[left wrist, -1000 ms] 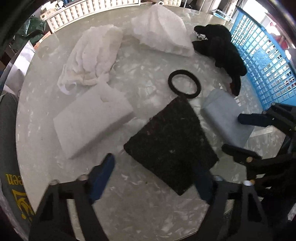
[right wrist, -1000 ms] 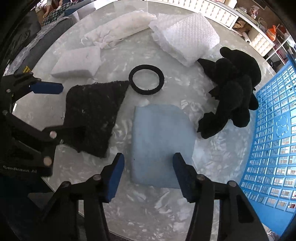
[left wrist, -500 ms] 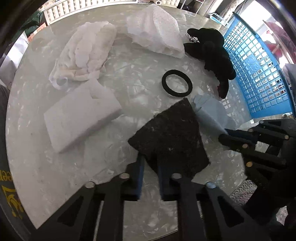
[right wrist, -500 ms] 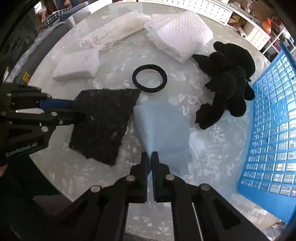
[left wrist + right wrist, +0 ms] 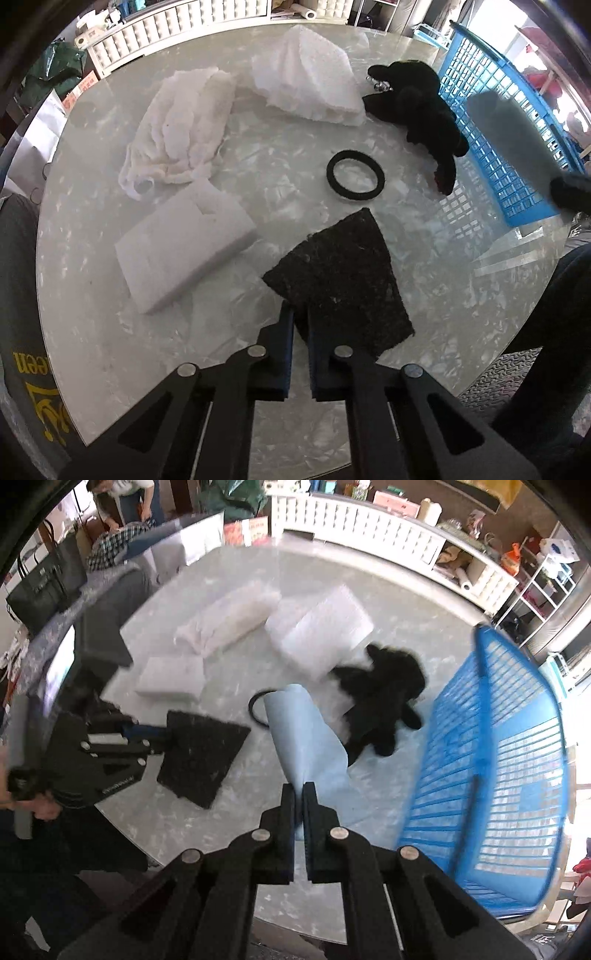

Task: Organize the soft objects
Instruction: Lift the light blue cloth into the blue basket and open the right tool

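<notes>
The left gripper (image 5: 300, 321) is clenched on the near corner of one black pad (image 5: 340, 288), which lies flat on the round marble table (image 5: 110, 332). The right gripper (image 5: 299, 794) is clenched on the edge of one light blue cloth (image 5: 306, 742); the cloth is lifted off the table and curls upward from the jaws, in front of the blue basket (image 5: 517, 775) at the table's right side.

Out from the left jaws, one white foam block (image 5: 184, 254) lies just left of the black pad, apart from it. One black ring (image 5: 355, 175) lies beyond the pad's far tip, not touching it. One black plush toy (image 5: 417, 107) lies to the right of the ring, next to the basket. Farther back are one crumpled white cloth (image 5: 184, 125) and one folded white padded sheet (image 5: 310, 85), so the white things number three in all.

In the left view the right gripper is a dark blur at the right edge, the lifted cloth above it. In the right view the left gripper (image 5: 147, 738) reaches in level from the left, low over the table.
</notes>
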`<state>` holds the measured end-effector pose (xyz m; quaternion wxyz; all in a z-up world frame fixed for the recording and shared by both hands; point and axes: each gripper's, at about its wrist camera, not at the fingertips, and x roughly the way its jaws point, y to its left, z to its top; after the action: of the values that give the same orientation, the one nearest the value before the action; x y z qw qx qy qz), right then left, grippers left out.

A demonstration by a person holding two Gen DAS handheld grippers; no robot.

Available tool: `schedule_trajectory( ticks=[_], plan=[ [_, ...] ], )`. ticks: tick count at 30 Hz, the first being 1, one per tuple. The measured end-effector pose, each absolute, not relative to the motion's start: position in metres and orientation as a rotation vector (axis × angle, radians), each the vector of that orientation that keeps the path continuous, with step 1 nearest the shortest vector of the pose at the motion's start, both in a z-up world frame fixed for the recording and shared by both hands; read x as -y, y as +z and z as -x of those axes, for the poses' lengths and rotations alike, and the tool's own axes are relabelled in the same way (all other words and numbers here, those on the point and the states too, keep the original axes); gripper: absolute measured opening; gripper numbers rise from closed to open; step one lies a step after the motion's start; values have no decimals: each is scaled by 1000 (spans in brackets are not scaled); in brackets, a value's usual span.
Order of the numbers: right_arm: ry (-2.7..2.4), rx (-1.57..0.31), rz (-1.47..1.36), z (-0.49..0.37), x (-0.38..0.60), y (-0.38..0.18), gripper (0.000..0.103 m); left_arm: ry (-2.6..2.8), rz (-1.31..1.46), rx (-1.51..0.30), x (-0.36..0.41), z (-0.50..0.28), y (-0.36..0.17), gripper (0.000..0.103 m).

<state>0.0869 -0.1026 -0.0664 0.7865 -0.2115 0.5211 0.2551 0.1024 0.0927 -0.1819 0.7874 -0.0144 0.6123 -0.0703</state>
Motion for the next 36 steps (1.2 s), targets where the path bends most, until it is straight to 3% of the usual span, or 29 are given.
schedule_trajectory(
  ticks=[15, 36],
  plan=[
    [381, -1007, 514, -111, 178, 0, 4, -166, 14, -1299, -94, -97, -163, 4],
    [276, -1250, 501, -172, 223, -100, 4, -209, -9, -1280, -76, -101, -155, 4]
  ],
)
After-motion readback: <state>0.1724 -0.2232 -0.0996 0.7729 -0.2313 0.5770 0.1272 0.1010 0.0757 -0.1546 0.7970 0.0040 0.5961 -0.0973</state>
